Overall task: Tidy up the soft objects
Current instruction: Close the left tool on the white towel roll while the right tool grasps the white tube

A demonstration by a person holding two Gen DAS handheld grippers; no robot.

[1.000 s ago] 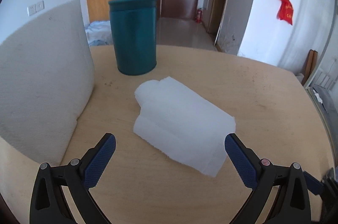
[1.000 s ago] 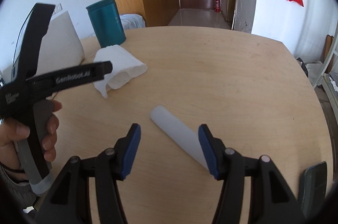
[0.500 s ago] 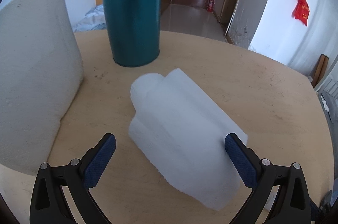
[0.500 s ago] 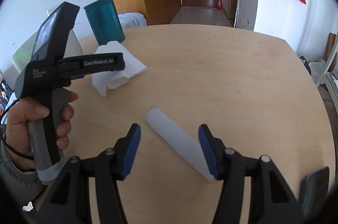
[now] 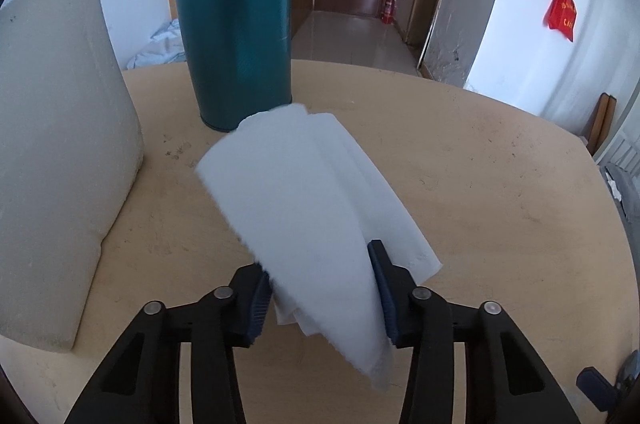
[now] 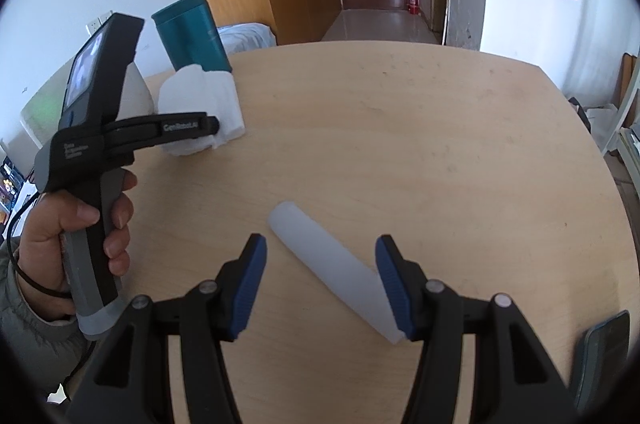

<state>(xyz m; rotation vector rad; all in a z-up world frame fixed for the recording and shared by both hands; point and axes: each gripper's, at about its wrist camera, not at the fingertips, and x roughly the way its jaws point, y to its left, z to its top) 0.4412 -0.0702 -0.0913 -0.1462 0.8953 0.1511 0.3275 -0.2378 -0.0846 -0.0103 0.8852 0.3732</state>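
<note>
My left gripper (image 5: 322, 284) is shut on a folded white soft sheet (image 5: 308, 208) and holds its near end, with the far end pointing at a tall teal canister (image 5: 236, 28). The sheet (image 6: 204, 116) and the left gripper (image 6: 180, 128) also show in the right wrist view, next to the canister (image 6: 192, 32). My right gripper (image 6: 320, 272) is open above the table, its fingers either side of a white foam roll (image 6: 332, 268) that lies on the wood, apart from the pads.
A large grey-white foam block (image 5: 56, 160) stands at the left of the round wooden table (image 5: 500, 204). A dark phone-like object (image 6: 600, 360) lies at the table's right front edge. A doorway and red hangings are behind.
My left gripper has moved forward over the white sheet and closed on it, lifting its near end. The right gripper has stayed open over the foam roll.
</note>
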